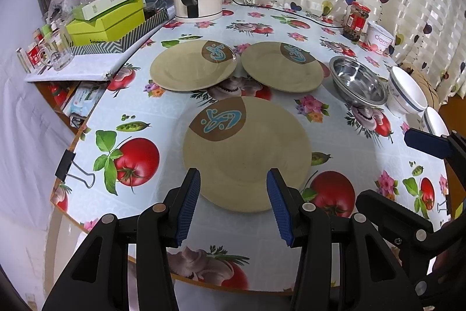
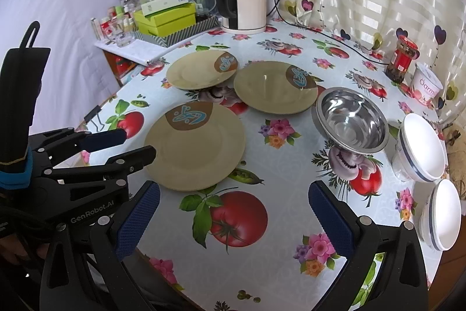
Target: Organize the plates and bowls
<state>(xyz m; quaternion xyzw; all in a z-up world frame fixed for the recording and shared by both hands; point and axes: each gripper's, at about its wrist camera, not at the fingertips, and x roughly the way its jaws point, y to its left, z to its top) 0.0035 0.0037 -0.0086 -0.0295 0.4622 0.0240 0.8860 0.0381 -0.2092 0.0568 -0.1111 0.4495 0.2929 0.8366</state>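
On a round table [image 1: 163, 142] under a fruit-print cloth: 3 tan plates, 1 steel bowl and 2 white bowls, none yet stacked

Nearest plate [image 1: 247, 153] lying flat at the front, directly ahead of the left gripper [image 1: 234, 204], claw released, blue pads wide apart and poised either side of the plate's near rim, touching nothing. 2 more plates behind it, left plate [image 1: 193, 69] and right plate [image 1: 282, 66], rims almost meeting

Right gripper [image 2: 234, 219] likewise released and empty, hovering over bare cloth at the table's front edge. Steel bowl [image 2: 352, 118] to the right of the plates, tilted on its side with its mouth toward the cameras; near white bowl [image 2: 442, 213] and far white bowl [image 2: 422, 147] also tipped up at the right edge

Plates probably stiff, smooth-glazed and slippery, breakable if dropped; flat on the cloth, so best taken at the rim, one pad worked under the lip and one on top. Steel bowl likely light, hard and prone to rolling or skidding; thin rim the obvious hold. White bowls probably fragile, again a rim grip
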